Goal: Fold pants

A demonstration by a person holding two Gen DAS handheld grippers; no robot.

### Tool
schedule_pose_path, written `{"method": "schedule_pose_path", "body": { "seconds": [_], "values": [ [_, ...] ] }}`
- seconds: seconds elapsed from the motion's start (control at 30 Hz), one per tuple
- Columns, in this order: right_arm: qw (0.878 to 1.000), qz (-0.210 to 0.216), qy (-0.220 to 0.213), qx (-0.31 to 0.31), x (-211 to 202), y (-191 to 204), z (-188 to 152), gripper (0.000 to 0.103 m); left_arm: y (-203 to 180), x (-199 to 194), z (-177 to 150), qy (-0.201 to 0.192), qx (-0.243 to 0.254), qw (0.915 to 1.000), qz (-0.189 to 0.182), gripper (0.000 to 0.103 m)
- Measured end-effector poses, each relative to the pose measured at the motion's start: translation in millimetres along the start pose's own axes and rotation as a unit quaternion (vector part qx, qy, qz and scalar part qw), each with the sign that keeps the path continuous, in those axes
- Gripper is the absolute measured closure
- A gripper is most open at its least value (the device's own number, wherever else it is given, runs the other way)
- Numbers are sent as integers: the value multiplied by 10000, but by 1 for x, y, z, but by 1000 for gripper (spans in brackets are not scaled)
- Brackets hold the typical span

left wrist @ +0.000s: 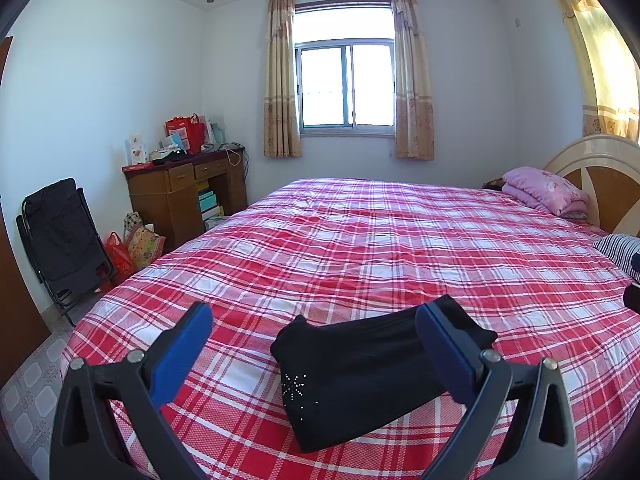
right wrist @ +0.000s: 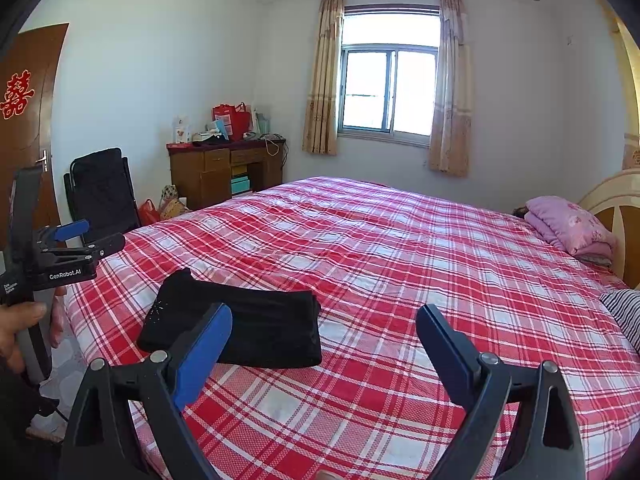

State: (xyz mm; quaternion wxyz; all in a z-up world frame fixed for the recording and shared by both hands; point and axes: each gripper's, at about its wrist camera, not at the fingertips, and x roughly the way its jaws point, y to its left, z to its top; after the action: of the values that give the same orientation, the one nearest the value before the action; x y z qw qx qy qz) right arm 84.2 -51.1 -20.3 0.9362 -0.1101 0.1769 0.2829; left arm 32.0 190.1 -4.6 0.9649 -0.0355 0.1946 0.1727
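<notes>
From the left wrist view, the left gripper hangs above the near edge of the bed with its blue-padded jaws spread wide and nothing between them. The black pants lie below and ahead, already a compact folded bundle on the red plaid bedspread, a small sparkly star motif on the near corner. The right finger crosses in front of the bundle's far end, though whether it touches the cloth can't be made out. Over to the right wrist view: the right gripper is also gaping wide and empty, hovering over bare plaid with the pants off to its left, well short of any grasp. At the far left the left gripper shows again, held in the person's hand clear of the bundle. My read: the folding looks essentially done, both tools let go, and this is the finishing step. If anything is left, it calls for a light press or a nudge to square the edges. A loose top layer springing open is the one thing to watch.
</notes>
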Motion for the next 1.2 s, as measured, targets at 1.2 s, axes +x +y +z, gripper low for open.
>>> {"method": "schedule_pose_path", "body": {
  "seconds": [1.2],
  "values": [
    [9998, -20, -159, -73, -3, 5, -3, 8, -8, 3, -6, -68, 251, 9995, 172, 0]
  ]
}}
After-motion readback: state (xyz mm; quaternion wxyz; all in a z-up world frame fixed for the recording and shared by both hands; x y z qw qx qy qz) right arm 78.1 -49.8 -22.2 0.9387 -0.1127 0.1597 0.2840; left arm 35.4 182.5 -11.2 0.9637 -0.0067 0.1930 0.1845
